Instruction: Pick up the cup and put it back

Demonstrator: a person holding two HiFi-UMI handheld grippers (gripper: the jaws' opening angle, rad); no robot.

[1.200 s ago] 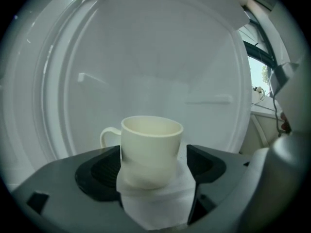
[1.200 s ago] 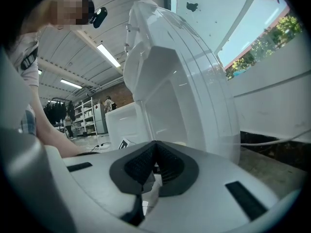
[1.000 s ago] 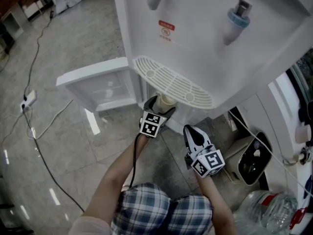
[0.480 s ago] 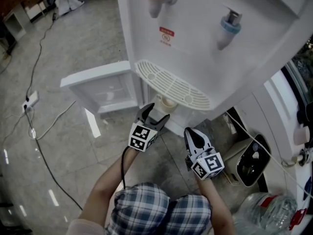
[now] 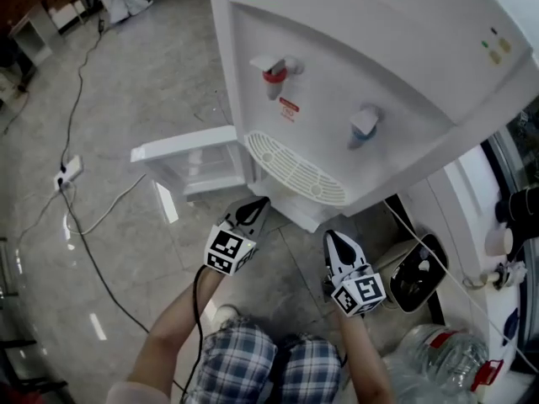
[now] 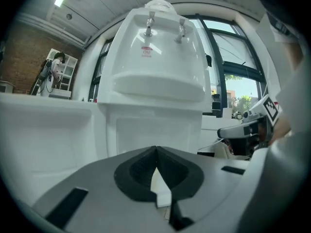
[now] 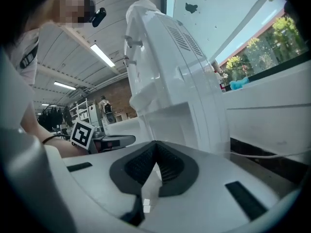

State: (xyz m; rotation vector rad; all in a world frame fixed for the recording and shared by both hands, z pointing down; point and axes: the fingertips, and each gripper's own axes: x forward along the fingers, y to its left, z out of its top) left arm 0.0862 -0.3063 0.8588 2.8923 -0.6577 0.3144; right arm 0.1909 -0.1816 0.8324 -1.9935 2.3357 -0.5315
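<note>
Nearest, bottom of the head view: plaid clothing (image 5: 253,364) and two forearms reaching up the frame.

Left gripper (image 5: 257,205) sits lower centre, marker cube toward me, tips aimed at the base of the water dispenser (image 5: 362,57). In the left gripper view its jaws have just been closing and now meet tip to tip – clenched, nothing between them.

Right gripper (image 5: 334,241) sits just right of it, apart from it, also aimed up the frame. In the right gripper view its jaws are pressed together at the tips too – clenched on nothing.

Cup: I can't find it in any view, and neither gripper has it.

Lower right corner: a clear plastic bottle (image 5: 438,364) on the floor, and above it a dark, rounded appliance (image 5: 418,274) beside the dispenser's right side.

Just past the gripper tips: the dispenser's white slotted drip tray (image 5: 295,168), jutting out mid-frame. Left of it, the cabinet door (image 5: 189,154) stands swung open toward the left. Whatever sits under the tray is hidden from the head view.

Above the tray: red tap (image 5: 274,72) at centre, blue tap (image 5: 364,124) right of it.

Farther, left side of frame: grey tiled floor (image 5: 143,74), with a black cable (image 5: 88,255) running across it to a white power strip (image 5: 69,171) at mid-left.
</note>
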